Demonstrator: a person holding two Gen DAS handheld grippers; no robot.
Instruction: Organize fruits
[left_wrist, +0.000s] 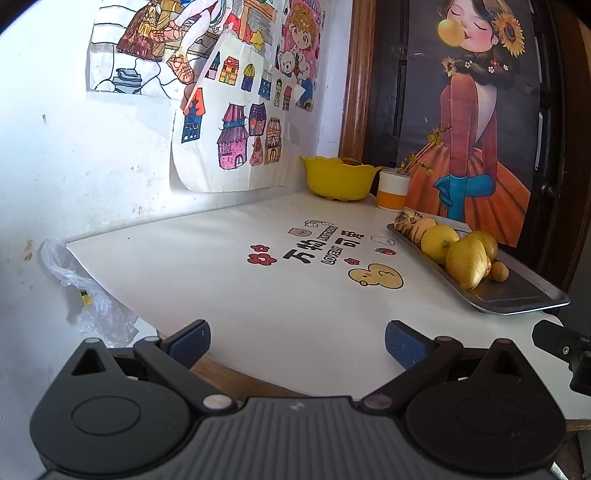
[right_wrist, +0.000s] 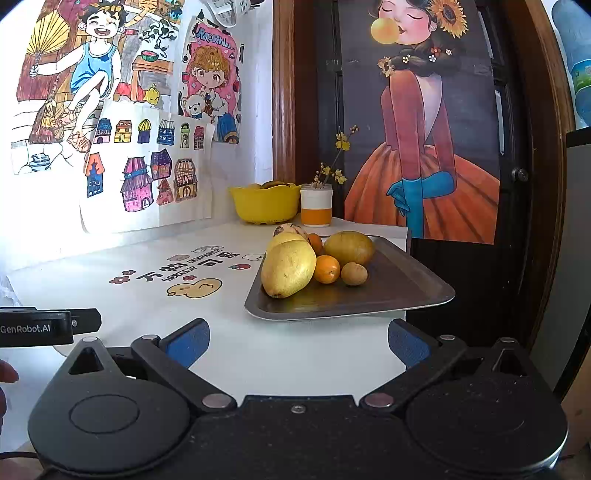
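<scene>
Both grippers empty, spread wide: left gripper (left_wrist: 297, 341), right gripper (right_wrist: 297, 341), low over the near table edge. Fruits piled on metal tray (right_wrist: 406, 291) at table's right edge; big yellow pear (right_wrist: 288, 267) touching orange (right_wrist: 327, 268) and small brown fruit (right_wrist: 354, 273). Yellow bowl (right_wrist: 264, 203) far back. Risk: grabbing the pear may nudge neighbours rolling; tray overhangs, could tip.

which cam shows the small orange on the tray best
The right wrist view. The small orange sits in the open on the metal tray, between the big yellow fruit and a small brown one. In the left wrist view, the yellow fruit almost wholly hides it.
</scene>
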